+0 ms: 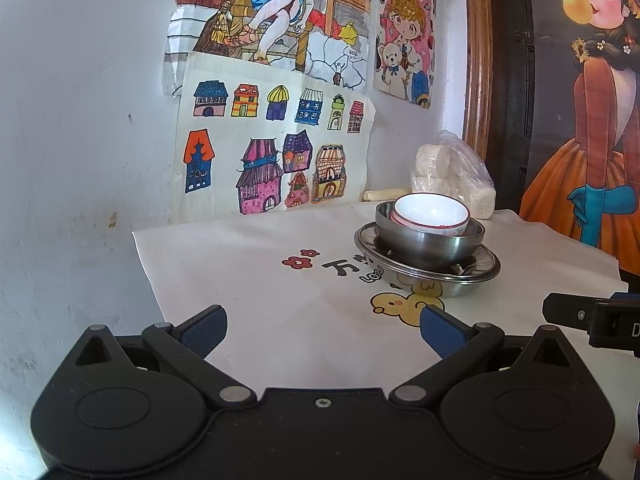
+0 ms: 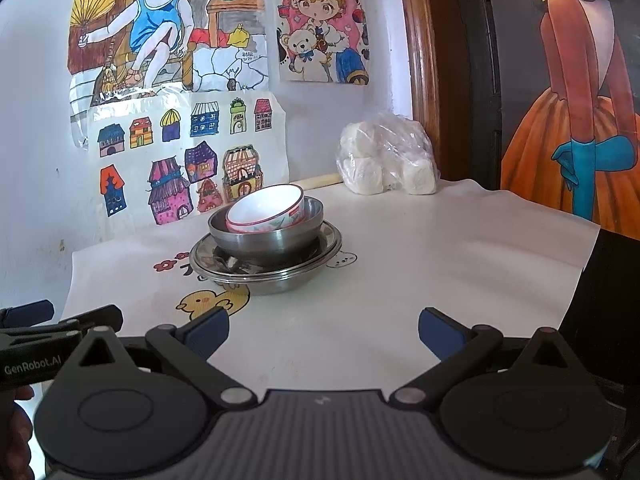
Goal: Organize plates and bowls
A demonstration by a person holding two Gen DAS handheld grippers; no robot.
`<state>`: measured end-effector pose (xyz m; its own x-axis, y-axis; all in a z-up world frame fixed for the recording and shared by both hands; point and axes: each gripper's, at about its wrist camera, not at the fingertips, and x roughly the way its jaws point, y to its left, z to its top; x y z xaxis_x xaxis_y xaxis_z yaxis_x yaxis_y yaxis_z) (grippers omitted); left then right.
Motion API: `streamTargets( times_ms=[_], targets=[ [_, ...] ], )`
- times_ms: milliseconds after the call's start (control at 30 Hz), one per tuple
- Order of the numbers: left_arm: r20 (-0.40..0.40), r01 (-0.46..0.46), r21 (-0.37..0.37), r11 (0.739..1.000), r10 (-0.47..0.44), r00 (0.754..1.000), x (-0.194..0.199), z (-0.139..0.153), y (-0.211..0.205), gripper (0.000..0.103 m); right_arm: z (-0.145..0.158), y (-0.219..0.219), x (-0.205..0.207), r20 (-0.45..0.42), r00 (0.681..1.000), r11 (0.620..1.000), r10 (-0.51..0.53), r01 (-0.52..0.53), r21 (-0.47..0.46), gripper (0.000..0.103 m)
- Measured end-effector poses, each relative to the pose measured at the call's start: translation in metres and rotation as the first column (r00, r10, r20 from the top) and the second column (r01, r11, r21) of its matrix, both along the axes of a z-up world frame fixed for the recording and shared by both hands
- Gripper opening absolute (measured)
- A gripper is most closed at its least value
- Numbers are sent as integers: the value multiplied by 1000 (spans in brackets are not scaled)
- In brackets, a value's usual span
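Note:
A white ceramic bowl (image 1: 431,211) with a pink rim sits tilted inside a steel bowl (image 1: 428,240), which rests on stacked steel plates (image 1: 476,270) on the white tablecloth. The same stack shows in the right wrist view: white bowl (image 2: 266,208), steel bowl (image 2: 268,240), steel plates (image 2: 320,258). My left gripper (image 1: 323,330) is open and empty, near the table's front, left of the stack. My right gripper (image 2: 323,332) is open and empty, in front and right of the stack. Part of the right gripper (image 1: 592,320) shows at the left view's right edge.
A white cloth (image 2: 400,264) with cartoon duck prints covers the table. A plastic bag of white buns (image 2: 386,160) lies at the back by the wall. Children's drawings (image 2: 180,80) hang on the wall. A painted panel (image 2: 568,120) stands at the right. The left gripper (image 2: 48,332) shows at lower left.

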<state>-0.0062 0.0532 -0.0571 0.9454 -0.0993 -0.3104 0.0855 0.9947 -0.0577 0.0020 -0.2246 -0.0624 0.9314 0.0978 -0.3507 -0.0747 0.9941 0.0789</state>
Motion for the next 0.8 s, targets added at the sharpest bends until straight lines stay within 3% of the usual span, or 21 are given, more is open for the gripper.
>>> streamTargets(
  times_ms=[800],
  targets=[
    [-7,-5,0,1000,5,1000,0,-2,0,102,-2,1,1,-16,1000,1000,6,-6,0,103]
  ],
)
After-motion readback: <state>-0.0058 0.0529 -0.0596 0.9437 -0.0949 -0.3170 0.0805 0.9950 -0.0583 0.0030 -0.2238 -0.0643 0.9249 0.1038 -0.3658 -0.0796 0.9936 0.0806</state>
